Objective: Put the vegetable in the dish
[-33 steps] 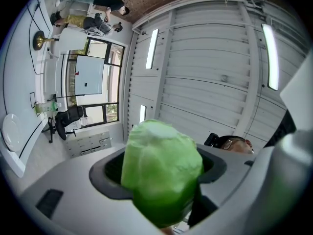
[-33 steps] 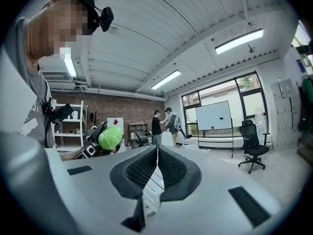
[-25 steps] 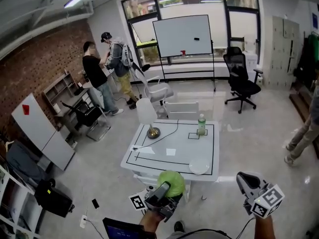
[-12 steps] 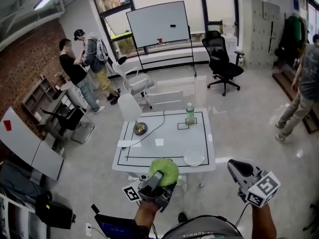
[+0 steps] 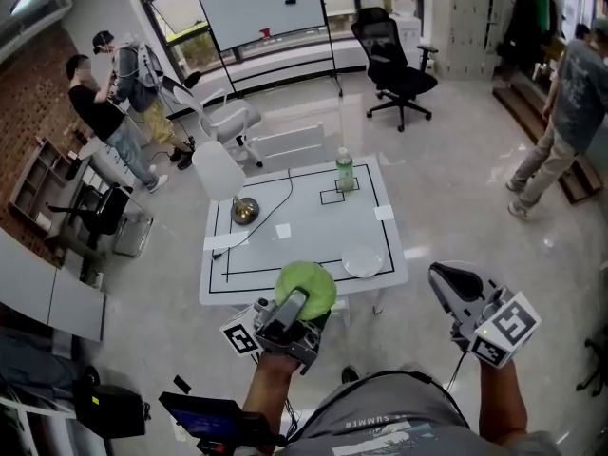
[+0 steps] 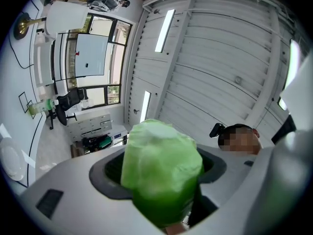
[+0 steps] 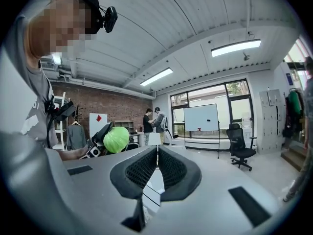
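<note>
A round green cabbage (image 5: 306, 290) is clamped in my left gripper (image 5: 290, 316), held in the air just short of the white table's near edge (image 5: 285, 291). In the left gripper view the cabbage (image 6: 161, 177) fills the space between the jaws, which stand wide around it. From the right gripper view the cabbage (image 7: 116, 139) shows at the left. The white dish (image 5: 363, 261) lies on the table near its front right corner. My right gripper (image 5: 456, 288) hovers lower right, off the table, its jaws pressed together with nothing in them (image 7: 156, 168).
On the table stand a green-capped bottle (image 5: 345, 171) at the far side and a white lamp (image 5: 220, 177) with a brass base at the left. A black office chair (image 5: 389, 60), a whiteboard and a white chair stand behind. Two people stand far left, one at right.
The head view has moved closer to the table, which now sits higher and larger in frame. Both grippers have kept their grip and relative places; the cabbage stays held.
</note>
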The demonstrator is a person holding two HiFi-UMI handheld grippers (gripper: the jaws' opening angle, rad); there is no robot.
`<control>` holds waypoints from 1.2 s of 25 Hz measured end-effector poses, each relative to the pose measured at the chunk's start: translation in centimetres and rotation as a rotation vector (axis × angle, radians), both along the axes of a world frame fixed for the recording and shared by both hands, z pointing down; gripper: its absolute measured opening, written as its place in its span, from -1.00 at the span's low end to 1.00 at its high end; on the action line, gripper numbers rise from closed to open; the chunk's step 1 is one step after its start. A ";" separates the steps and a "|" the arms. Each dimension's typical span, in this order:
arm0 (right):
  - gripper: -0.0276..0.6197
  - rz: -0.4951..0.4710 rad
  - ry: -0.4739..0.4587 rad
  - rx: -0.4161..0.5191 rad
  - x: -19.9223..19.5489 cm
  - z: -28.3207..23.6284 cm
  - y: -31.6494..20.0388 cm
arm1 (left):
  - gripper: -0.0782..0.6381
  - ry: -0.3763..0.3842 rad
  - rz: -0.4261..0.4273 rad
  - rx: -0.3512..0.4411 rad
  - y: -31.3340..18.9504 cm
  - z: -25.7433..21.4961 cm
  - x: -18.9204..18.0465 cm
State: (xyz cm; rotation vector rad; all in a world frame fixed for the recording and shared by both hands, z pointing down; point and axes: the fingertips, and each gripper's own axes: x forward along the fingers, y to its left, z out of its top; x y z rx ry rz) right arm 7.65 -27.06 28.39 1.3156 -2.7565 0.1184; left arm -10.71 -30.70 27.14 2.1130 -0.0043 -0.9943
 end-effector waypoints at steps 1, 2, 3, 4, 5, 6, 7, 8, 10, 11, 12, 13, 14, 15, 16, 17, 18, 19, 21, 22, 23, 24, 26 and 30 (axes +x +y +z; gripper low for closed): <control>-0.90 0.003 -0.002 -0.004 -0.1 0.1 -0.1 | 0.17 -0.002 0.005 -0.010 -0.3 0.2 0.1; -0.90 0.005 -0.007 -0.006 -0.1 0.0 -0.3 | 0.17 -0.003 0.010 -0.019 -0.6 0.5 0.2; -0.90 0.006 -0.013 -0.007 -0.1 0.0 -0.6 | 0.17 -0.006 0.013 -0.027 -0.9 0.7 0.3; -0.90 0.008 -0.016 -0.010 0.0 0.2 -0.9 | 0.17 -0.010 0.014 -0.031 -1.2 0.9 0.3; -0.90 0.008 -0.019 -0.011 0.1 0.3 -1.2 | 0.17 -0.016 0.014 -0.033 -1.5 1.1 0.4; -0.90 0.005 -0.022 -0.013 0.2 0.5 -1.6 | 0.17 -0.020 0.011 -0.033 -1.8 1.3 0.5; -0.90 0.002 -0.016 -0.018 0.5 0.7 -1.9 | 0.17 -0.024 0.006 -0.035 -2.1 1.5 0.7; -0.90 -0.001 -0.009 -0.023 0.8 0.9 -2.3 | 0.17 -0.026 0.000 -0.040 -2.4 1.6 0.9; -0.90 -0.017 -0.007 -0.021 1.3 0.7 -3.2 | 0.17 -0.028 -0.011 -0.050 -3.2 1.5 1.5; -0.90 -0.025 -0.012 -0.016 1.6 0.5 -3.8 | 0.17 -0.028 -0.015 -0.050 -3.6 1.2 1.8; -0.90 -0.032 -0.018 -0.014 1.9 0.4 -4.6 | 0.17 -0.029 -0.017 -0.048 -4.0 0.8 2.2; -0.90 -0.038 -0.022 -0.020 2.2 0.6 -5.3 | 0.17 -0.032 -0.020 -0.048 -4.3 0.7 2.5; -0.90 -0.045 -0.023 -0.033 2.6 1.0 -5.9 | 0.17 -0.035 -0.026 -0.053 -4.6 0.7 2.9; -0.90 -0.055 -0.020 -0.049 2.9 1.4 -6.4 | 0.17 -0.035 -0.036 -0.063 -4.9 0.9 3.2; -0.90 -0.068 -0.015 -0.065 3.1 1.7 -6.7 | 0.17 -0.031 -0.050 -0.078 -5.0 1.2 3.4; -0.90 -0.083 -0.011 -0.077 3.4 1.7 -6.9 | 0.17 -0.026 -0.067 -0.094 -5.1 1.3 3.7; -0.90 -0.098 -0.009 -0.083 3.6 1.3 -7.0 | 0.17 -0.023 -0.082 -0.106 -5.2 1.3 4.0; -0.90 -0.110 -0.008 -0.081 3.9 0.8 -7.2 | 0.17 -0.020 -0.093 -0.109 -5.2 1.0 4.3; -0.90 -0.128 -0.005 -0.063 4.8 -0.1 -8.0 | 0.17 -0.020 -0.104 -0.096 -5.7 0.5 5.4; -0.90 -0.137 -0.003 -0.054 5.2 -0.3 -8.7 | 0.17 -0.021 -0.110 -0.088 -6.2 0.6 5.9; -0.90 -0.149 -0.001 -0.050 5.4 -0.1 -9.5 | 0.17 -0.022 -0.120 -0.084 -6.7 0.8 6.2; -0.90 -0.163 0.000 -0.053 5.6 0.4 -10.1 | 0.17 -0.023 -0.132 -0.089 -7.1 1.2 6.4; -0.90 -0.178 -0.009 -0.082 5.8 1.6 -10.3 | 0.17 -0.032 -0.149 -0.122 -7.2 2.3 6.5; -0.90 -0.183 -0.013 -0.087 7.5 1.7 -10.0 | 0.17 -0.052 -0.172 -0.120 -6.9 2.4 7.5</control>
